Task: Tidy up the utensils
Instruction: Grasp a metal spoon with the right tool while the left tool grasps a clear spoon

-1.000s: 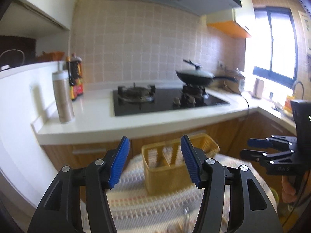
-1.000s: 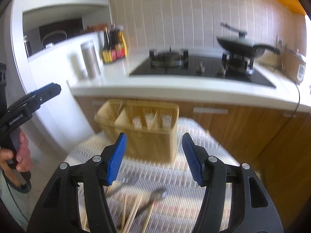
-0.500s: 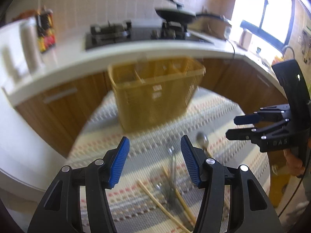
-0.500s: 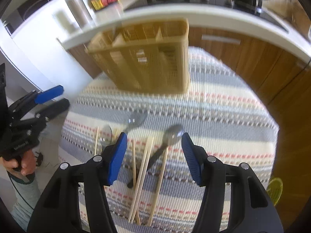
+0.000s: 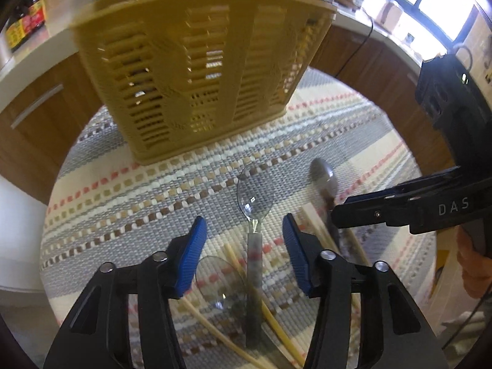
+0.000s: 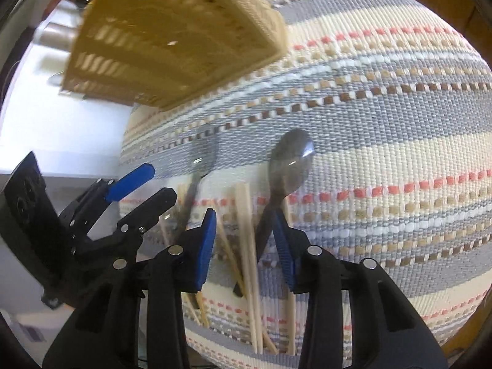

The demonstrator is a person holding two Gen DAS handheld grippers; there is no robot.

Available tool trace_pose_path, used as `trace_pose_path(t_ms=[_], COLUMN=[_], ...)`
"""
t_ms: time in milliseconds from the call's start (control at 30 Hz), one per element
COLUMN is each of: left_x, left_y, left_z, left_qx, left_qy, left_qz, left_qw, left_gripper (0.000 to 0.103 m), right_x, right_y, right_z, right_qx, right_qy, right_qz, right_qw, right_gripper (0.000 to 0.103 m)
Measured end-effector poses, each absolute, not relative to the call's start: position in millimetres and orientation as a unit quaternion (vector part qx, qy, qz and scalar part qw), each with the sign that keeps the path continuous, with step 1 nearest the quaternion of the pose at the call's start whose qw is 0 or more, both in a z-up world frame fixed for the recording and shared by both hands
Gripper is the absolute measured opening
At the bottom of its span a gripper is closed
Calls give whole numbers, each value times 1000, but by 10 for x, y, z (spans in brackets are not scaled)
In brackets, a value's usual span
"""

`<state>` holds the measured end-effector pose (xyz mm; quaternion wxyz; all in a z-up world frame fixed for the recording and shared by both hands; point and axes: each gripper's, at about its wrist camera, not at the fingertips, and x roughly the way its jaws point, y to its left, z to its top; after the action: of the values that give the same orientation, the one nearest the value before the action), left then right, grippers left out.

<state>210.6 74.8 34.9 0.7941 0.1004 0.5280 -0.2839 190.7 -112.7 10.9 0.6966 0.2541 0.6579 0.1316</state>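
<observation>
- Hovering, left gripper (image 5: 244,240) gaping over clear spoon (image 5: 254,198) (near yellow basket (image 5: 196,70)).
- Hovering, right gripper (image 6: 244,233) gaping, straddling chopsticks (image 6: 246,215) beside dark spoon (image 6: 289,166).

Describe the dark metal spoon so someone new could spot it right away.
Start at the yellow slotted utensil basket on the striped woven mat. Nearer the camera lie chopsticks and spoons. The dark metal spoon is rightmost, opaque grey, unlike the clear plastic spoon.

Spoons (image 5: 255,196), chopsticks (image 6: 246,215) on cloth (image 6: 384,123), before basket (image 5: 200,70).
</observation>
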Motion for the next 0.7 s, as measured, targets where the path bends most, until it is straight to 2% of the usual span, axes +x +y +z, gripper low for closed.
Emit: trace_pose_path(t_ms=[67, 267, 533, 700], left_x=[2125, 2185, 2204, 2168], left_y=[710, 674, 590, 389], left_z=[303, 173, 91, 39], left_qx=[112, 124, 140, 184], left_qy=[529, 538, 543, 539], left_qz=[-277, -277, -278, -261], left_qw=[794, 786, 780, 780], left_gripper=[41, 40, 40, 40], right_x=[1937, 1935, 1995, 2094], right_y=[-1092, -923, -590, -250], right_z=[56, -27, -7, 84], right_qx=[250, 222, 174, 78], right_qy=[662, 670, 664, 656], right_qz=[125, 103, 83, 78], right_qw=[695, 701, 723, 747], right_gripper=[31, 20, 19, 17])
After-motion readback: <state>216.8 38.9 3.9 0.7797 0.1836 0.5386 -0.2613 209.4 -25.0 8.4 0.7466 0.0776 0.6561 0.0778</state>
